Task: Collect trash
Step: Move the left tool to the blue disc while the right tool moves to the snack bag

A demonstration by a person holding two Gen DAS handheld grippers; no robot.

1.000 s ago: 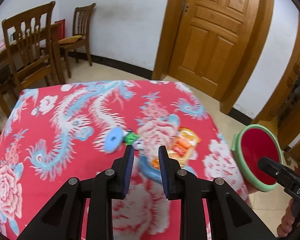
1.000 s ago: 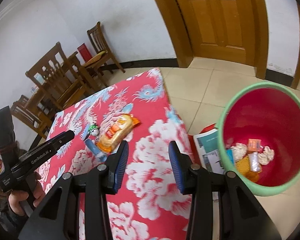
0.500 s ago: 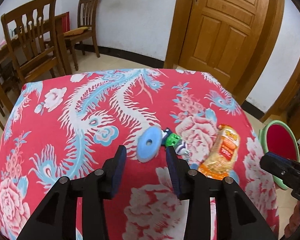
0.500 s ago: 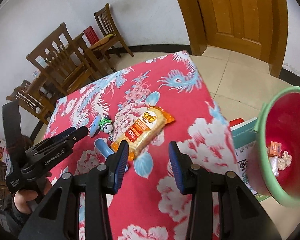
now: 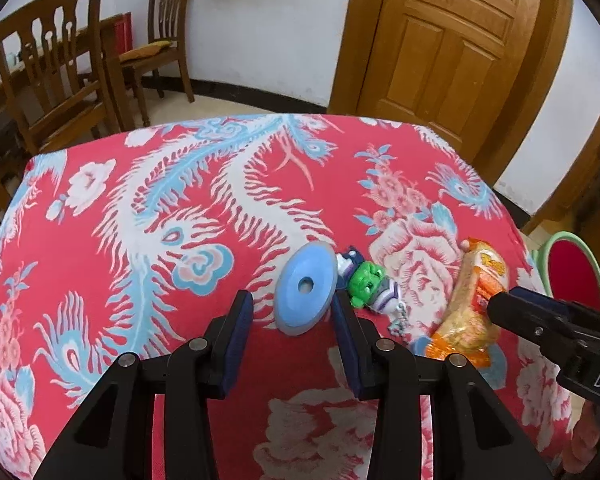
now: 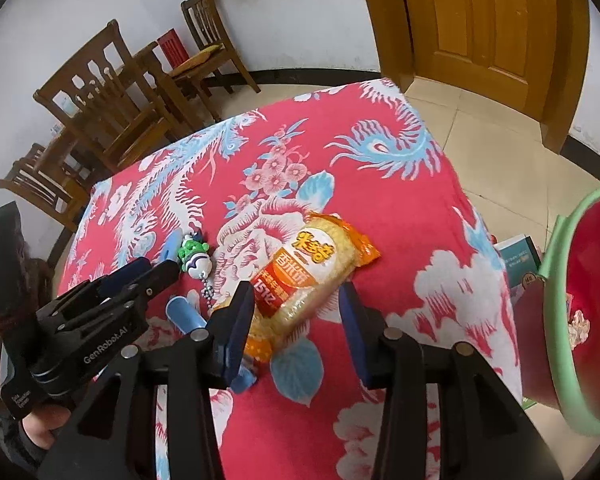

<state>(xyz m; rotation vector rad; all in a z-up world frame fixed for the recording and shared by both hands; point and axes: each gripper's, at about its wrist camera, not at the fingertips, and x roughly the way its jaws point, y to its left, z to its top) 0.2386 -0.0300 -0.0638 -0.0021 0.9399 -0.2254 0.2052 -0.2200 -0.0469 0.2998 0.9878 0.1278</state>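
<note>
Since a second ago we have swung both grippers away from the bin and down over the table, and the left jaws have just been opening. Our left gripper [image 5: 293, 322] now stands partly open with the blue disc [image 5: 306, 287] ahead of its fingertips, nothing gripped. Our right gripper [image 6: 296, 307] hangs half open over the orange snack packet [image 6: 300, 276], its pads either side of the packet's near end but not pressing it. The packet lies on the red phoenix tablecloth [image 6: 380, 216] towards the table's right edge, with the green toy keychain [image 5: 370, 284] between it and the disc. The red bin with a green rim [image 6: 556, 300] sits beyond that right edge.
</note>
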